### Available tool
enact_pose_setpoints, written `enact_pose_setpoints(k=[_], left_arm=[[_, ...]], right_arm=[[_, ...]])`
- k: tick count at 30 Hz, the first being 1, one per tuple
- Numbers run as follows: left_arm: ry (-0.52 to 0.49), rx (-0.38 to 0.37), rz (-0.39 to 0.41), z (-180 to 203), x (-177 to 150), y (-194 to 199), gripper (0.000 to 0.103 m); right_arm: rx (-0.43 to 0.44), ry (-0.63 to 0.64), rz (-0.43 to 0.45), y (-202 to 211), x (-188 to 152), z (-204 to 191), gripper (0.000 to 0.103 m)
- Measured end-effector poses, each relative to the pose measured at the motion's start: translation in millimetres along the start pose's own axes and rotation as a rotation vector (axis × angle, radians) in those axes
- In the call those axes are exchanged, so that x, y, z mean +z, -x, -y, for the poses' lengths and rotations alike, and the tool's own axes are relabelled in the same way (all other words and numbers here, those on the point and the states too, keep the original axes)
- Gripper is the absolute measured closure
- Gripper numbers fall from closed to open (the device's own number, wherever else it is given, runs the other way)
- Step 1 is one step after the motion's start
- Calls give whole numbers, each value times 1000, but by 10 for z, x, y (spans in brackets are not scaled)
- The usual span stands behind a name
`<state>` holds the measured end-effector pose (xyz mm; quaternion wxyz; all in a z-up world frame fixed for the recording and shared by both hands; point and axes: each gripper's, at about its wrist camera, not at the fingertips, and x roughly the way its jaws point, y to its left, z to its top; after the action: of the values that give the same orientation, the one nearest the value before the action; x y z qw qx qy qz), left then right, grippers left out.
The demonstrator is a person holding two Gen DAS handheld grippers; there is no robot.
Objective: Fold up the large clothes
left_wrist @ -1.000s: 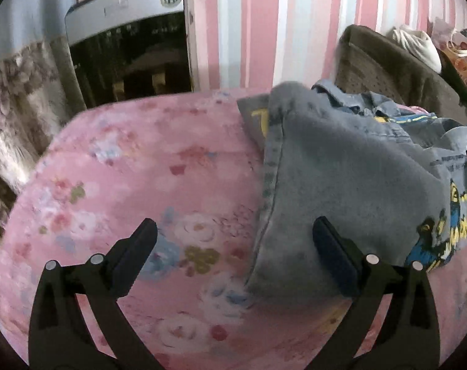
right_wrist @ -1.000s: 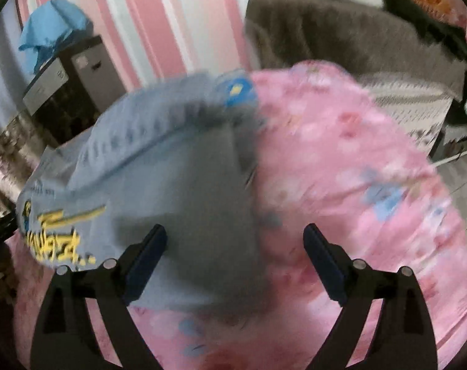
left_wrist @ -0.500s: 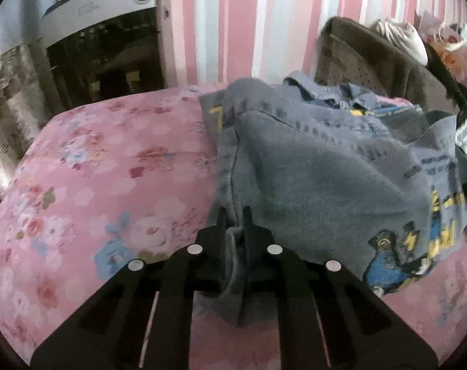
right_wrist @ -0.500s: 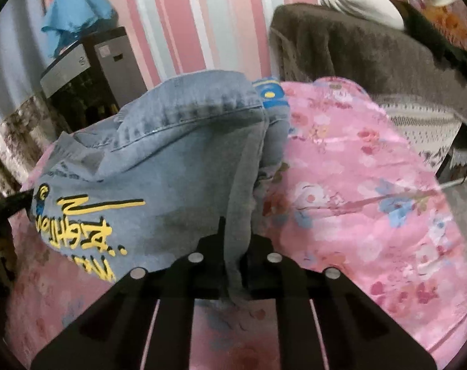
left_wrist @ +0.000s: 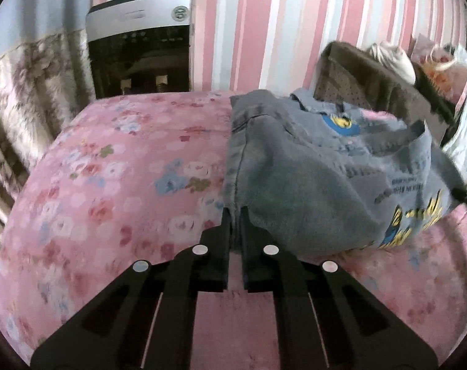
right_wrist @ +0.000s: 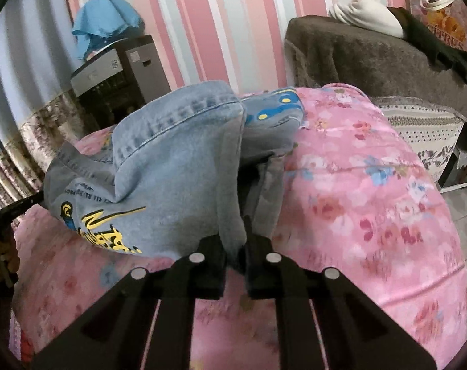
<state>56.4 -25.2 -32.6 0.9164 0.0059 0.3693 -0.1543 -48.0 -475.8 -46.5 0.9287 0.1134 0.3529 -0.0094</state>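
Note:
A blue denim jacket (left_wrist: 310, 185) with yellow lettering and a cartoon print lies on a pink floral bedspread (left_wrist: 116, 191). My left gripper (left_wrist: 235, 215) is shut on the jacket's near left corner and holds it raised off the bed. In the right wrist view the same jacket (right_wrist: 178, 166) hangs lifted and bunched, its stitched hem uppermost. My right gripper (right_wrist: 235, 240) is shut on its near right corner, above the bedspread (right_wrist: 372, 191). The jacket's far part rests on the bed.
A silver and black appliance (left_wrist: 141, 49) with a blue cloth (right_wrist: 105, 20) on top stands past the bed by the pink striped wall. A brown covered chair (right_wrist: 372, 55) with a white garment (right_wrist: 369, 15) stands at the right. Floral curtains (left_wrist: 33, 92) hang left.
Both grippers went from open beside the jacket's near corners to shut on them, then lifted the near edge off the bed and drew it back.

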Motion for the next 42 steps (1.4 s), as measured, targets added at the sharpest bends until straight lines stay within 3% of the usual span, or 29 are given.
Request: enact_pose_setpoints(k=[5,8,9,10,12,14,17,21,27,29,30,31,34,36,42], left_arm=[[-2,-20,3,40,-100,166,99],[-32,-11,-21,27,-91,58,93],[-23,-19,-24,-7,-75,36,87],[-24,-19,-24,-33,-45,21,79],[-24,4,22,-91,60,62,32],[-48,3,61,-70,209,75,14],[-126,12,97,45,449,-30,3],[-166,46,93,118,680,-350,3],[-104,7,36,80,681,-642,3],[-107,14,32,83,647,-680,3],[-104,20,33,71,632,-688,3],[-93,18,31,53,627,-696,3],[-57,9,35,22,648,-687,3],[-59,2,42,49,674,-680,3],[-116,11,9,193,749,-921,3]], right_arm=[[6,-16,-1,211,-160,43,93],[-88,34,-33,145,-226,140,76],[-119,44,-27,157,-224,180,56],[-132,40,-11,194,-203,220,47],[-101,17,59,329,-93,275,45],[-84,35,94,338,78,241,41],[-78,76,95,132,363,121,40],[-88,140,64,-319,667,-112,36],[-69,170,-39,-965,772,-230,36],[-70,184,-67,-1090,755,-230,63],[-108,187,-63,-1113,758,-206,85],[-120,160,-32,-1060,764,-154,89],[-124,-4,110,-732,808,93,89],[-187,-26,140,-658,778,151,89],[-173,2,41,-849,687,235,88]])
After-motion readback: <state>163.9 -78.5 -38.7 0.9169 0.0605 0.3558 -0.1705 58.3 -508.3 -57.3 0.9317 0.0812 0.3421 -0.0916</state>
